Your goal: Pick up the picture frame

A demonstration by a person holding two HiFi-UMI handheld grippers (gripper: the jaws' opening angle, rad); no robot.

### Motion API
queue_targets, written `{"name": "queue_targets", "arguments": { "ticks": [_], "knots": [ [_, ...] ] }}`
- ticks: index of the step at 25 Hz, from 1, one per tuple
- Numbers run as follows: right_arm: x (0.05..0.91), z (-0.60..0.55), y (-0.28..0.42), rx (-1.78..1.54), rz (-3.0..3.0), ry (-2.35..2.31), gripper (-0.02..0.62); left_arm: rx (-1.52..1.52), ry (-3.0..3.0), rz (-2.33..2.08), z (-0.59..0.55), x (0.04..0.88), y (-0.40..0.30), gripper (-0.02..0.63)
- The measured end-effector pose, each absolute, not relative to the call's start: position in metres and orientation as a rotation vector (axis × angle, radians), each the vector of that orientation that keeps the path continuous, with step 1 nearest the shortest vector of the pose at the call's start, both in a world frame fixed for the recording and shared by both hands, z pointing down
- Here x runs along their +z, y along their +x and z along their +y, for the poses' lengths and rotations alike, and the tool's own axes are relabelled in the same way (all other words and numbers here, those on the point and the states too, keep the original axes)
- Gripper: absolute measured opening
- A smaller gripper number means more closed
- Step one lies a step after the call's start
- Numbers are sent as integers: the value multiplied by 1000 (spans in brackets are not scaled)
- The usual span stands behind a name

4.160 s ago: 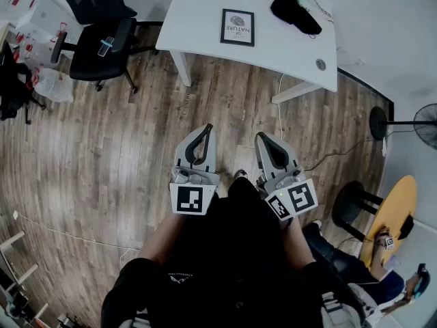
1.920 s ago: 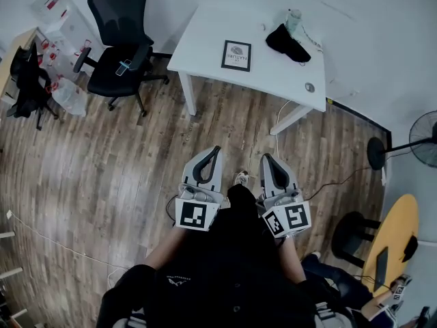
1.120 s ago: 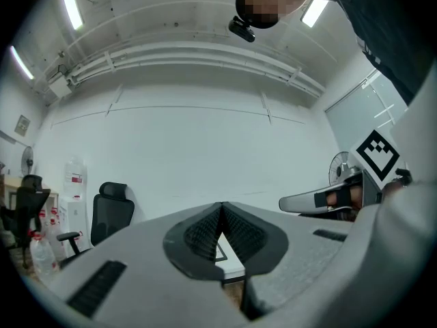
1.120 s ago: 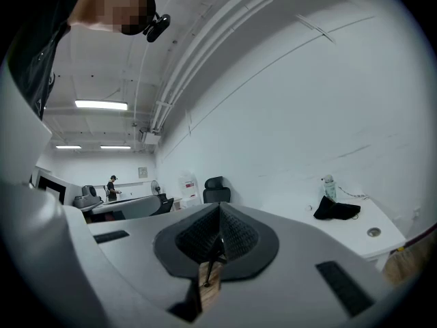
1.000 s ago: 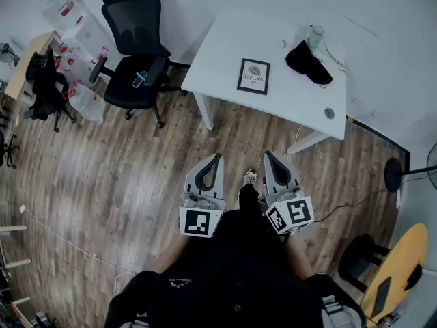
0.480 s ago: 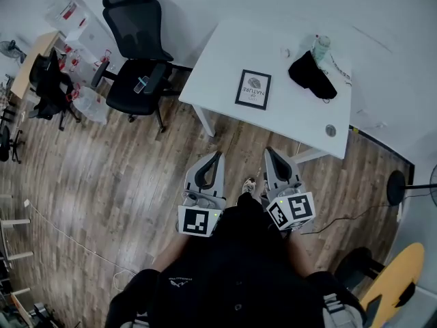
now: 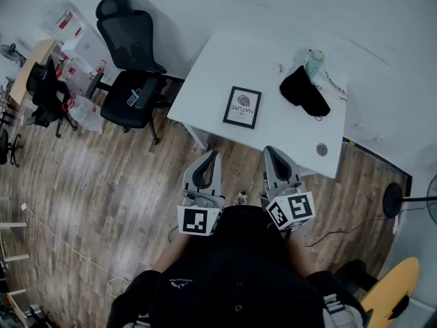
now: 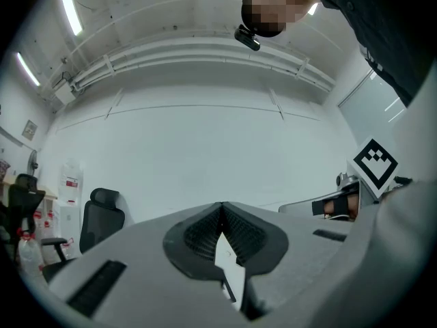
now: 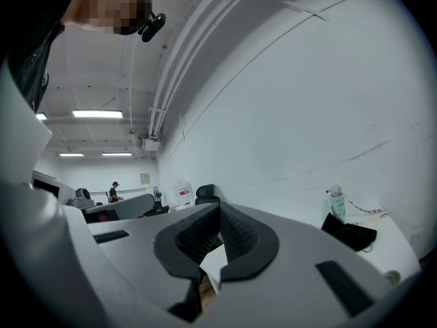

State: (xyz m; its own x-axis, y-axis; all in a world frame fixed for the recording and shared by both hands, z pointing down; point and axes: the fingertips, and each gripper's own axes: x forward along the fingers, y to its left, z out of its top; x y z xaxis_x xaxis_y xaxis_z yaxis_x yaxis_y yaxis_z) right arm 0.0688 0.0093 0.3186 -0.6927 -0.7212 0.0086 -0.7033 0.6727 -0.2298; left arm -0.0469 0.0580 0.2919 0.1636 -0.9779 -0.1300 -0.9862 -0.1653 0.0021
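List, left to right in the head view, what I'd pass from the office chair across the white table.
Black mesh office chair → black-framed picture frame with a white print → crumpled black cloth. The pale bottle behind the cloth overlaps it, so its place is left out.

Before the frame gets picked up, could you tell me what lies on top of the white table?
A picture frame lies flat near the middle; a black fabric bundle and a bottle sit farther back. Whatever lies beneath the bundle is covered.

Picture frame [image 7: 242, 107] print: "NATURE" legible; smaller line above unreadable.
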Motion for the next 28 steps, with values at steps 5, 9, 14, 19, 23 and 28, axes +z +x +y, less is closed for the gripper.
{"name": "queue_targets", "arguments": {
  "ticks": [5, 9, 14, 19, 23, 28],
  "knots": [
    [331, -15, 78, -379, 2806, -1215, -2, 129, -2357, 2033, 38, 315, -47, 6],
    [345, -28, 84, -433, 2799, -1258, -2, 133, -2322, 2082, 19, 319, -57, 6],
    [350, -53, 96, -463, 2758, -1340, -2, 135, -2327, 2089, -9, 321, -62, 6],
    [364, -82, 103, -513, 2699, -1454, -2, 125, -2381, 2019, -46, 328, -63, 6],
    [365, -111, 98, -516, 2689, -1524, -2, 111, -2468, 1964, -89, 333, -68, 6],
    [374, -156, 78, -537, 2701, -1575, -2, 83, -2572, 1912, -142, 347, -78, 6]
  ]
}}
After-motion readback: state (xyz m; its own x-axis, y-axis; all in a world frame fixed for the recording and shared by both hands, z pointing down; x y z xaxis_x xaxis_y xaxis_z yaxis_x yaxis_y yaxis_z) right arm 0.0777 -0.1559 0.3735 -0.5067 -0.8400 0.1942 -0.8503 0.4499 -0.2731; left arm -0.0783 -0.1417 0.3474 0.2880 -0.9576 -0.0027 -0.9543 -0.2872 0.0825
